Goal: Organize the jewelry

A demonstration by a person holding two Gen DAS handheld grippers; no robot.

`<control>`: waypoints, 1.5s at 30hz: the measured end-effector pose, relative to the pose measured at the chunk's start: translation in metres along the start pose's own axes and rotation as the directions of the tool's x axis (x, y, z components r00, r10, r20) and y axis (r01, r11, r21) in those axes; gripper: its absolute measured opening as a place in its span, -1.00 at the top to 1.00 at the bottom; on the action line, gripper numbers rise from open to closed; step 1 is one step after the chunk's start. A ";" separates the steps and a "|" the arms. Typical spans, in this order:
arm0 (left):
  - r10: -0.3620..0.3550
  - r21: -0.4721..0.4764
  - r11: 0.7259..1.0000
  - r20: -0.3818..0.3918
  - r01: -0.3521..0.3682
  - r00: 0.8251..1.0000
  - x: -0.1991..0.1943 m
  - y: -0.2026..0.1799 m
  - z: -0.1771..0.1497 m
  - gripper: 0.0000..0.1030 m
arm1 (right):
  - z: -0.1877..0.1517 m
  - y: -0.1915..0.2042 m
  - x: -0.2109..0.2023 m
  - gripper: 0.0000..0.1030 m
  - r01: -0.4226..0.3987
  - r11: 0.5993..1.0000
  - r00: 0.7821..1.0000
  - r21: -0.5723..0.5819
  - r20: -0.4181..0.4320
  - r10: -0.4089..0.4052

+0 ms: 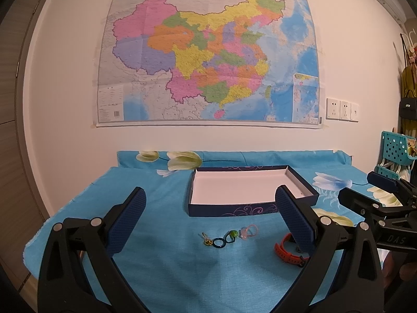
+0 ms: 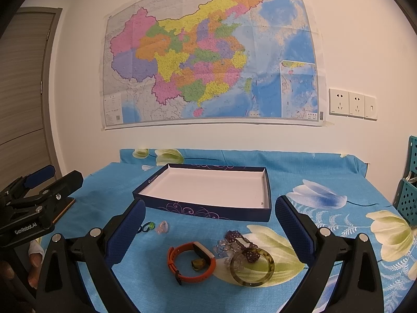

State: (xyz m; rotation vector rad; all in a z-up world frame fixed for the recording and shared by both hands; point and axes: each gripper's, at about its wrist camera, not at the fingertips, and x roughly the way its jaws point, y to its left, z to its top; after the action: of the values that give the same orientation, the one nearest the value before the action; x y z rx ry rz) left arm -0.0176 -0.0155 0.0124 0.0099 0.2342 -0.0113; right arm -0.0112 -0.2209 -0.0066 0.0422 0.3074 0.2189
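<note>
An empty dark blue box (image 1: pixel 226 207) (image 2: pixel 208 210) with a white inside lies on the blue cloth. In front of it lie a small gold piece (image 1: pixel 207 240), a dark ring (image 1: pixel 218 242), a green ring (image 1: pixel 232 234) (image 2: pixel 149 226) and a pink ring (image 1: pixel 247 230) (image 2: pixel 161 227). An orange watch (image 1: pixel 285 251) (image 2: pixel 191 263), a small amber piece (image 2: pixel 197 264) inside its loop, a purple bead bracelet (image 2: pixel 241 242), clear beads (image 2: pixel 224 249) and an olive bangle (image 2: pixel 252 266) lie to the right. My left gripper (image 1: pixel 211 203) and right gripper (image 2: pixel 209 214) are open above them, holding nothing.
The table with its floral blue cloth (image 2: pixel 325 208) stands against a white wall with a large map (image 1: pixel 208 54). A teal perforated basket (image 1: pixel 396 147) (image 2: pixel 408 195) stands at the right edge. A door (image 2: pixel 23 91) is at the left. Wall sockets (image 2: pixel 351 103) sit right of the map.
</note>
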 end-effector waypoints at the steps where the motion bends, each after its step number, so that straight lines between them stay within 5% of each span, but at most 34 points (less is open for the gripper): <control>1: 0.001 0.000 1.000 0.000 -0.001 1.000 0.001 -0.001 0.000 -0.90 | 0.000 0.000 0.001 -0.87 -0.002 1.000 1.000 0.001 -0.001 0.002; 14: -0.024 0.003 1.000 -0.037 0.024 0.999 0.014 -0.003 -0.008 -0.90 | -0.001 -0.008 0.011 -0.87 -0.003 1.000 0.999 0.020 -0.044 0.004; 21: -0.092 0.024 0.995 -0.136 0.096 0.986 0.037 -0.007 -0.023 -0.90 | -0.011 -0.024 0.024 -0.87 0.035 0.999 0.990 0.023 -0.136 -0.031; 26: -0.170 0.056 0.980 -0.247 0.189 0.954 0.060 -0.021 -0.040 -0.90 | -0.026 -0.047 0.042 -0.79 0.048 0.997 0.963 0.056 -0.267 -0.031; 31: -0.238 0.111 0.952 -0.325 0.287 0.915 0.078 -0.045 -0.055 -0.90 | -0.043 -0.066 0.058 -0.35 0.052 0.995 0.923 0.085 -0.384 -0.016; 45: -0.336 0.205 0.839 -0.532 0.503 0.777 0.130 -0.092 -0.063 0.08 | -0.060 -0.091 0.080 0.66 0.045 0.993 0.867 0.112 -0.498 0.017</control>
State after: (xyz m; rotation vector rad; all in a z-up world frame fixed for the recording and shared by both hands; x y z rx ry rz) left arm 0.0933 -0.1077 -0.0801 0.3087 0.7313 -0.5165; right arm 0.0640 -0.2916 -0.0942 0.1028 0.8405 0.1939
